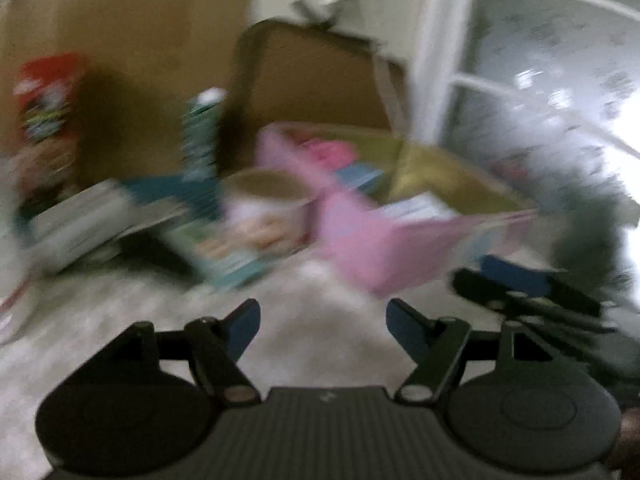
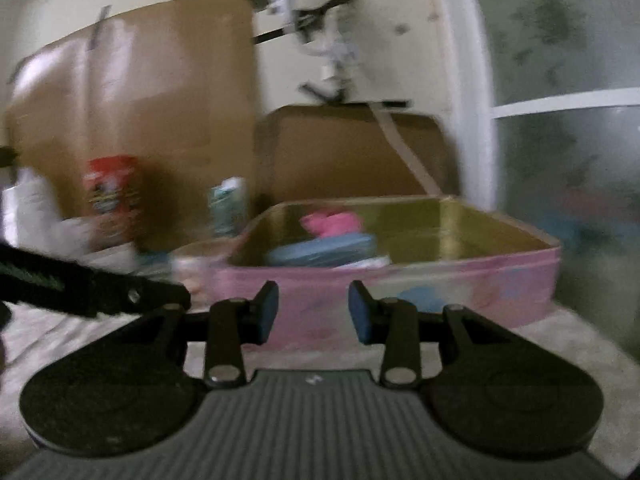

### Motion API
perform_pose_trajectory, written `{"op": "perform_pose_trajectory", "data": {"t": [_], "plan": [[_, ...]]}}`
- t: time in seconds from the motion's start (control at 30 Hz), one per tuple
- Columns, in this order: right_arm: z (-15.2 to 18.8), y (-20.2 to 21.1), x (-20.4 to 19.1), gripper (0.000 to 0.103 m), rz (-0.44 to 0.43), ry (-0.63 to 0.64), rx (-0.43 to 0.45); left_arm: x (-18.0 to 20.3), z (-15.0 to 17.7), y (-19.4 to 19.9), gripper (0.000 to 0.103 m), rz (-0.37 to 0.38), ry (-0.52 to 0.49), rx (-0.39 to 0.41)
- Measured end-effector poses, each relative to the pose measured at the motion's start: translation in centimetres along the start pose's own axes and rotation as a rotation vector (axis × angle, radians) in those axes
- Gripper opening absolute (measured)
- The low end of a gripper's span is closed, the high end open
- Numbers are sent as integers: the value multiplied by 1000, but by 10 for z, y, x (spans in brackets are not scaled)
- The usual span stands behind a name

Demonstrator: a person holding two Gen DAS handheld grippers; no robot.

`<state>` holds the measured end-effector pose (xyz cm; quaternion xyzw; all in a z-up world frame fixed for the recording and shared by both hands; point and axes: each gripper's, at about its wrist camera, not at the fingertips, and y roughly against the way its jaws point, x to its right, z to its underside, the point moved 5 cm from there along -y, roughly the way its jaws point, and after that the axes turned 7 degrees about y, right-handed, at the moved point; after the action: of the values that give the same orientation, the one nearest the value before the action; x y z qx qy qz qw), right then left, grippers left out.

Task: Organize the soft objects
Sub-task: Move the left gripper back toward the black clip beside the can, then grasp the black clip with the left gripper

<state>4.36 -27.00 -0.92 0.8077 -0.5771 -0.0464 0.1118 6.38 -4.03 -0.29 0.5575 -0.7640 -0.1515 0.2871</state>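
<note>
A pink tin box [image 2: 440,280] with a gold inside stands on the pale surface. It holds a pink soft item [image 2: 332,220] and a blue soft item [image 2: 320,252]. My right gripper [image 2: 313,312] is open and empty, just in front of the box's near wall. My left gripper [image 1: 323,328] is open and empty, short of the same pink box [image 1: 368,248], whose pink item [image 1: 328,150] shows inside. The right gripper [image 1: 520,292] shows at the right of the left wrist view. Both views are blurred.
Left of the box lie a round tub [image 1: 264,204], flat packets and boxes [image 1: 88,216], a red snack bag [image 1: 48,100] and a green carton [image 1: 200,136]. Cardboard boxes [image 2: 352,152] stand behind against the wall. A glass door [image 2: 568,120] is at the right.
</note>
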Motion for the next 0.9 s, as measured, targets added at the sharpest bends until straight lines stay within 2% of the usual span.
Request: {"op": "perform_pose_trajectory", "data": {"t": [0.1, 0.2, 0.27, 0.33, 0.43, 0.6, 0.7, 0.87, 0.9], "plan": [[6, -1, -25, 42, -110, 10, -48, -32, 6, 7, 71, -118, 17, -10], [8, -9, -50, 42, -213, 28, -118, -56, 7, 18, 71, -217, 8, 35], [7, -15, -67, 42, -253, 62, -154, -70, 6, 24, 71, -255, 25, 66], [2, -24, -83, 42, -283, 106, -167, -82, 3, 30, 73, -264, 67, 96], [-10, -43, -101, 42, -323, 156, -169, -101, -1, 32, 73, -230, 166, 114], [-25, -91, -133, 42, -374, 233, -201, -121, -2, 39, 74, -227, 303, 147], [-29, -120, -150, 41, -389, 267, -235, -127, -2, 39, 81, -233, 336, 156], [-29, -158, -166, 43, -395, 291, -295, -127, -1, 42, 84, -244, 334, 163], [-29, -161, -167, 44, -400, 287, -304, -128, -1, 42, 88, -246, 337, 164]]}}
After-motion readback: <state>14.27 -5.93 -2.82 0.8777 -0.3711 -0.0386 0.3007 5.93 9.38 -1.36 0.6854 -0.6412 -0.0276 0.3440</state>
